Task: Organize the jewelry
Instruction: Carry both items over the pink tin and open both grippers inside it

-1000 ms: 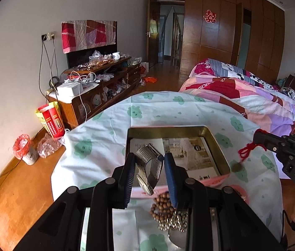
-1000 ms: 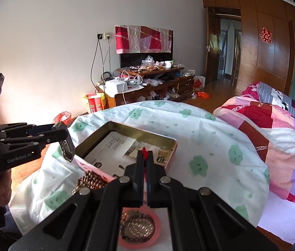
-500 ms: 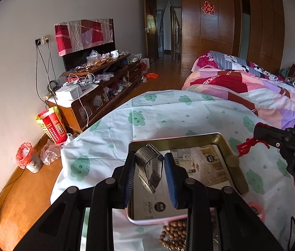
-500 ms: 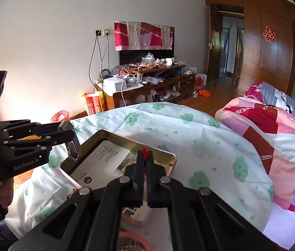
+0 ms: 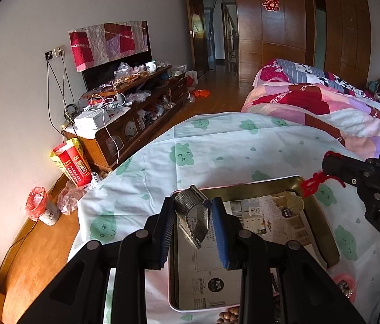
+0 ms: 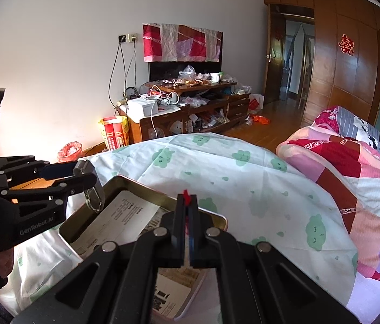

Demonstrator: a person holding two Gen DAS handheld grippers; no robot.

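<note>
My left gripper [image 5: 192, 217] is shut on a silver mesh watch band [image 5: 194, 220], held above the left end of an open gold-lined tin [image 5: 325, 232]. From the right wrist view the left gripper [image 6: 88, 179] shows that band [image 6: 94, 198] dangling over the tin's rim [image 6: 146, 189]. My right gripper [image 6: 187, 202] is shut on a red cord [image 6: 186, 195]. In the left wrist view the right gripper [image 5: 327, 163] holds the red cord [image 5: 315, 183] over the tin's far right corner, with a small gold disc [image 5: 295, 202] just below it.
Printed paper [image 5: 211, 270] lines the tin. Brown wooden beads [image 5: 230, 317] lie at its near edge, and a pink round lid [image 5: 348, 286] sits on the right. The tin rests on a cloud-print sheet [image 5: 217, 148]. A quilted bed [image 6: 352, 167] lies on the right.
Both grippers have moved forward over the tin, which now sits lower and closer in both views. The beads and pink lid have slid toward the bottom edge. Both grips are unchanged.
</note>
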